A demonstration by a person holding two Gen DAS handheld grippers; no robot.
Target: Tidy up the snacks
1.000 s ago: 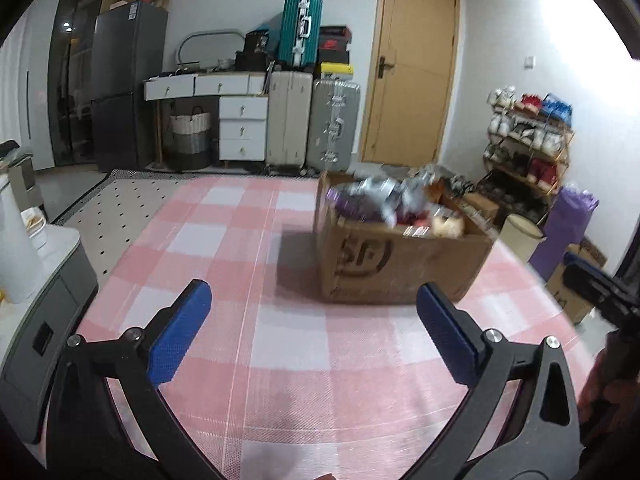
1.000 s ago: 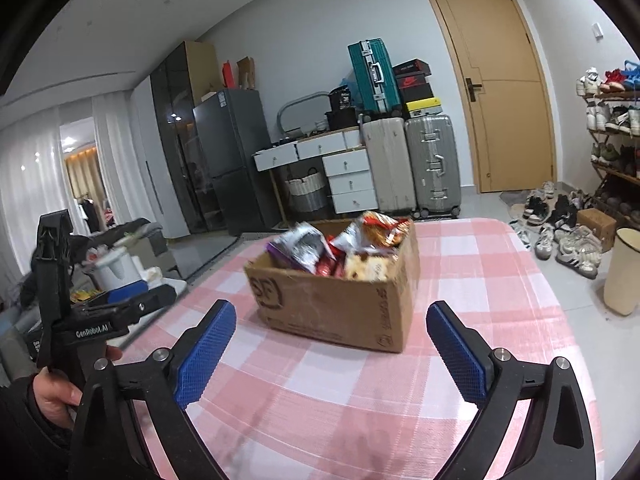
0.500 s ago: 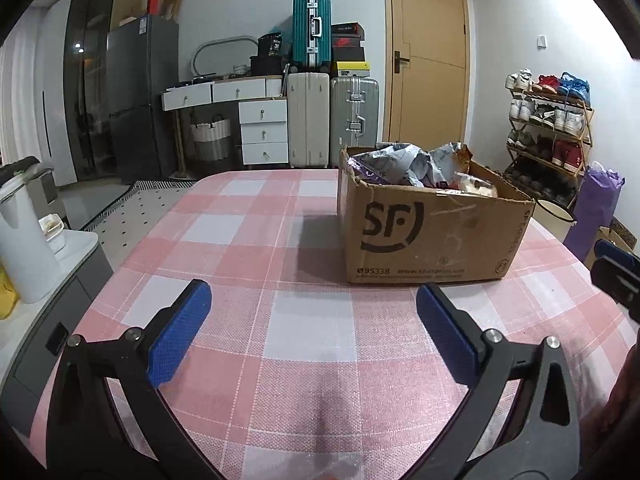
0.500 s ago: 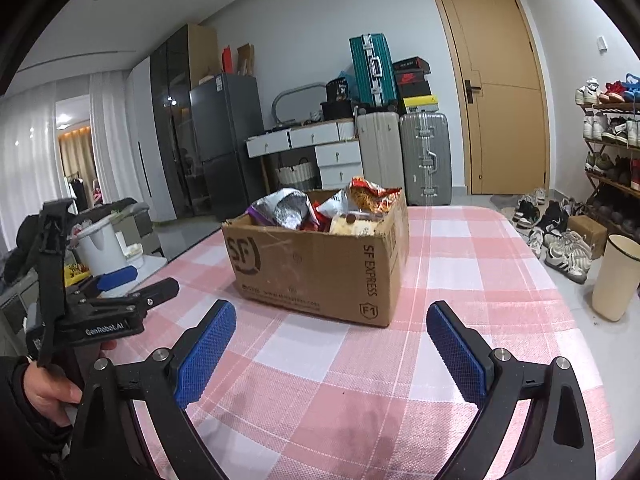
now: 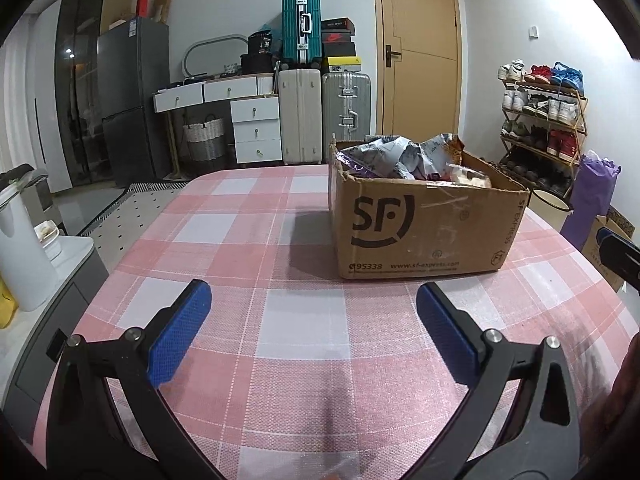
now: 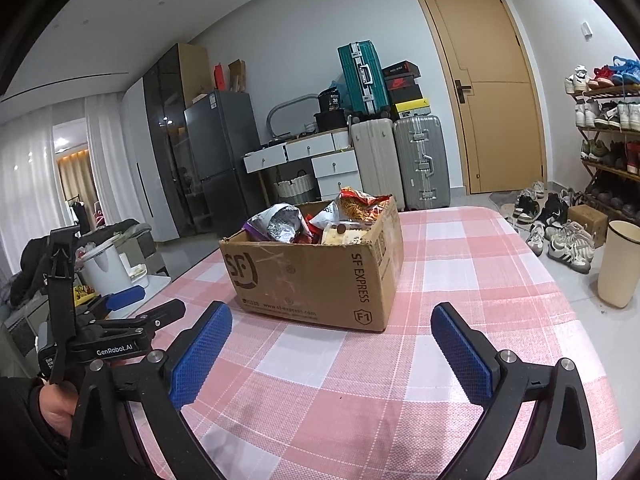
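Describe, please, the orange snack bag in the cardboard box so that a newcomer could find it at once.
On the pink checked table stands an open cardboard box printed with SF, full of snack packets. The orange bag sticks up highest at the box's far side, towards the suitcases. Its crumpled orange wrapper with stick-shaped snacks pictured sets it apart from the silver and purple bags beside it.
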